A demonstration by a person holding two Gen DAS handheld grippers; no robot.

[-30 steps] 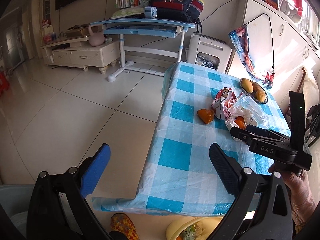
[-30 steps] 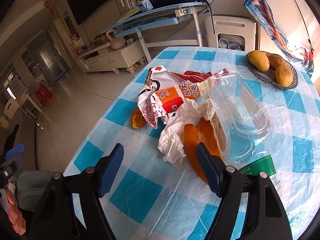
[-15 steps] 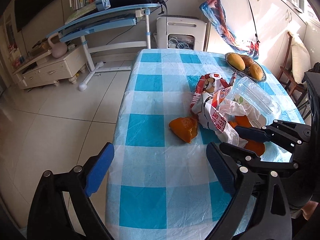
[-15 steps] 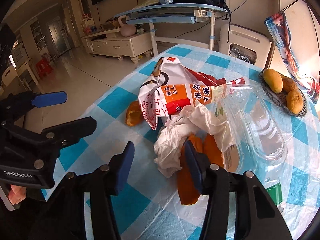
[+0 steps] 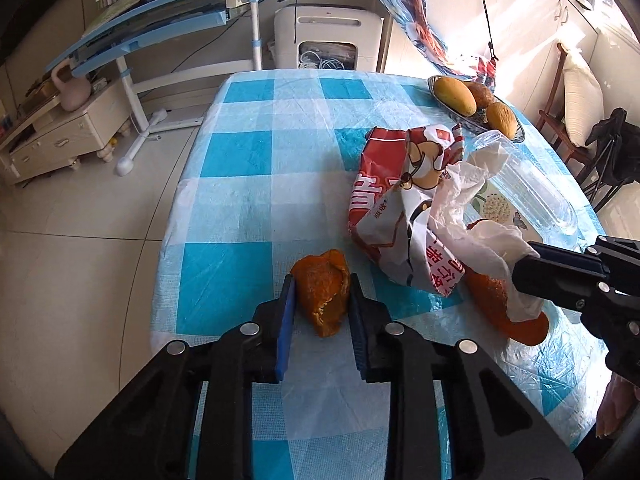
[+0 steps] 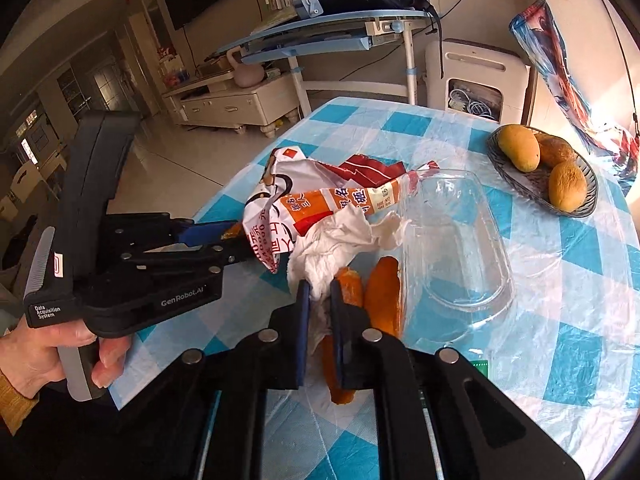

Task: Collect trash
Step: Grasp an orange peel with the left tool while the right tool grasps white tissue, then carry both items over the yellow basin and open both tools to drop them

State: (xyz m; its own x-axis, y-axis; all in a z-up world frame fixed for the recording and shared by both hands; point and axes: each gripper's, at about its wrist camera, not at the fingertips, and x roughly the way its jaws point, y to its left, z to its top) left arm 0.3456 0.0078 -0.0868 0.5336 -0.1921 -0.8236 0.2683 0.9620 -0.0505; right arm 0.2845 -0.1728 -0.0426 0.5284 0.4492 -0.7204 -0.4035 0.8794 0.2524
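Note:
A chunk of orange peel (image 5: 322, 296) lies on the blue-checked tablecloth (image 5: 236, 160) between the pads of my left gripper (image 5: 322, 280). Its jaws are closing and both pads touch the peel. My right gripper (image 6: 320, 288) is shut on a crumpled white tissue (image 6: 332, 240). The tissue lies over long orange peel strips (image 6: 384, 292) and against a red-and-white snack bag (image 6: 320, 204). A clear plastic container (image 6: 452, 248) sits just right of the pile. The left gripper's fingertips (image 6: 236, 240) vanish behind the bag in the right wrist view.
A wicker basket (image 6: 516, 184) with three mangoes stands at the table's far right. Beyond the table are a blue desk (image 5: 168, 20), a white appliance (image 5: 328, 40) and a chair with a pillow (image 5: 580, 92). A hand (image 6: 44, 356) holds the left gripper's handle.
My left gripper came forward and down over the table and closed around the orange peel chunk. My right gripper closed on the white tissue.

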